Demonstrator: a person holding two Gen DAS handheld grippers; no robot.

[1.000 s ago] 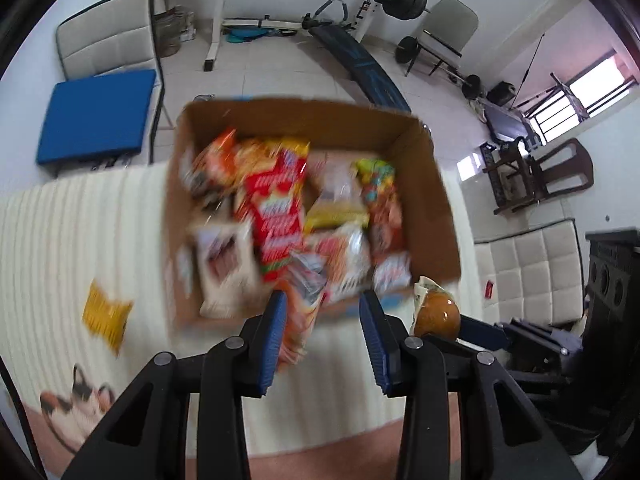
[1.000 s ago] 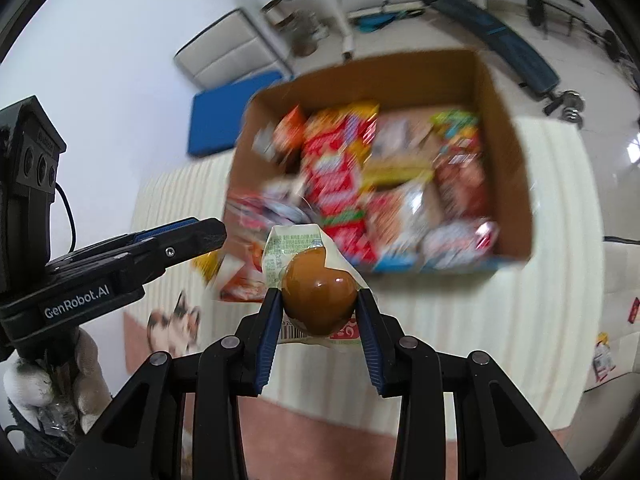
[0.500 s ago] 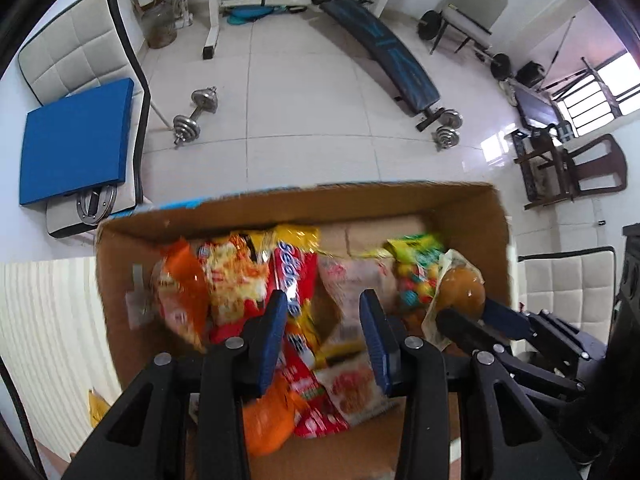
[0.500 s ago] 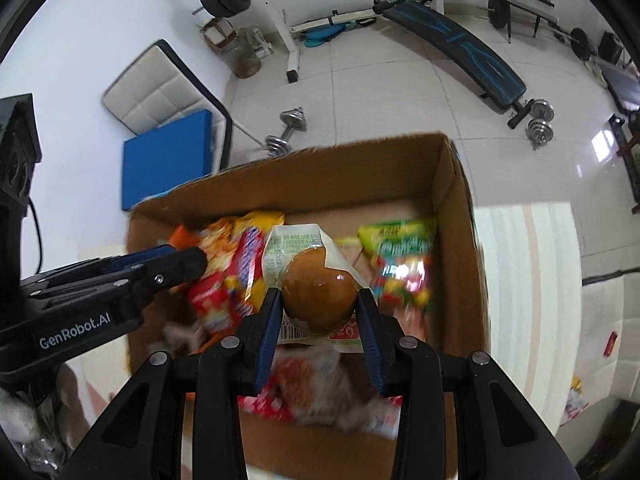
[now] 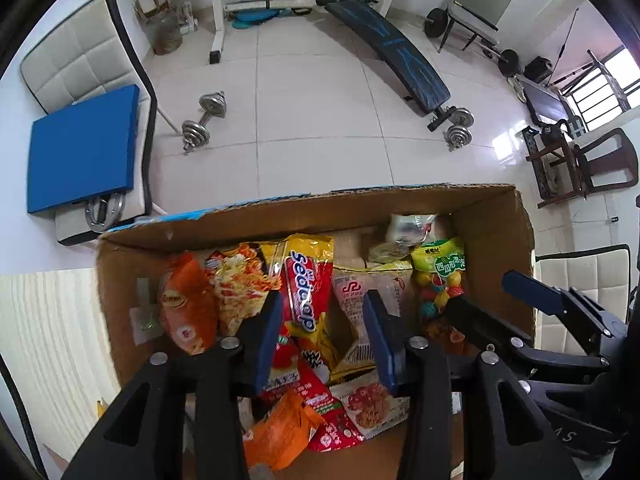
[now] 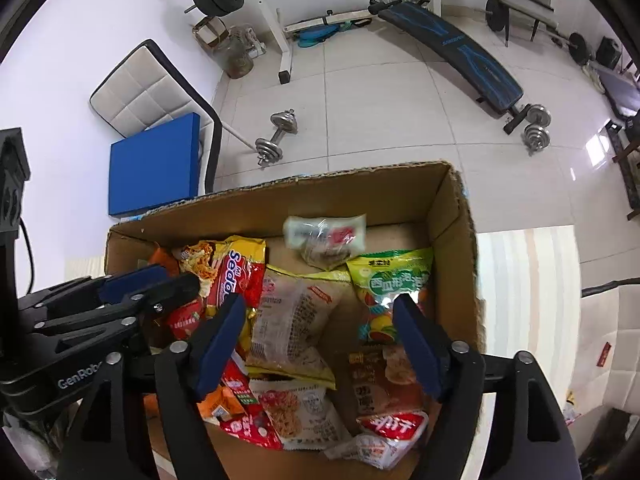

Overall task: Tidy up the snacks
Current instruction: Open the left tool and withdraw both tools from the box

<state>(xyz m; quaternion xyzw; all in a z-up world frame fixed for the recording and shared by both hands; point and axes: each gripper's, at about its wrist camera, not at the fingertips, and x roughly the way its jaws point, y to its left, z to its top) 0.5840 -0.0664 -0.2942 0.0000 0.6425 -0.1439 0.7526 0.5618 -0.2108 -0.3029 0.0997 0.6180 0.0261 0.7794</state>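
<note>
R tongs (image 6: 320, 340) spread wide, nothing between the blue pads, hovering over the cardboard box (image 6: 460, 220); L tongs (image 5: 324, 336) part open w/ a moderate gap, also gripping nothing, pads just above the snack pile. Vs 0.5 s ago: R tongs were clamped on a brown round bun in a clear wrapper; now released, and a whitish wrapped packet (image 6: 325, 236) appears blurred near the far wall of the box, looks like it's mid-drop or just landed, can't tell which. Same packet shows in L view at far right corner area (image 5: 412, 226). L tongs gap approx same as before; both views otherwise barely shifted. Near to far inside box: red noodle pack (image 6: 396, 426) and a crispy-snack pack (image 6: 296, 410) at near edge, orange packet (image 5: 280, 432) under L tongs, pale pack w/ red logo (image 6: 296, 320) mid-box, red/yellow Sedaap pack (image 5: 308, 280) left of it, green candy bag (image 6: 390, 280) to the right, orange chip bag (image 5: 188, 304) at left wall. R tongs visible in L view at right (image 5: 516, 308), over the box's right side. Box sits on cream ribbed tabletop (image 6: 528, 280). Beyond: tiled floor w/ dumbbell (image 6: 276, 132), blue pad (image 6: 156, 168) on a white chair, sit-up bench (image 6: 460, 56) farther back.
</note>
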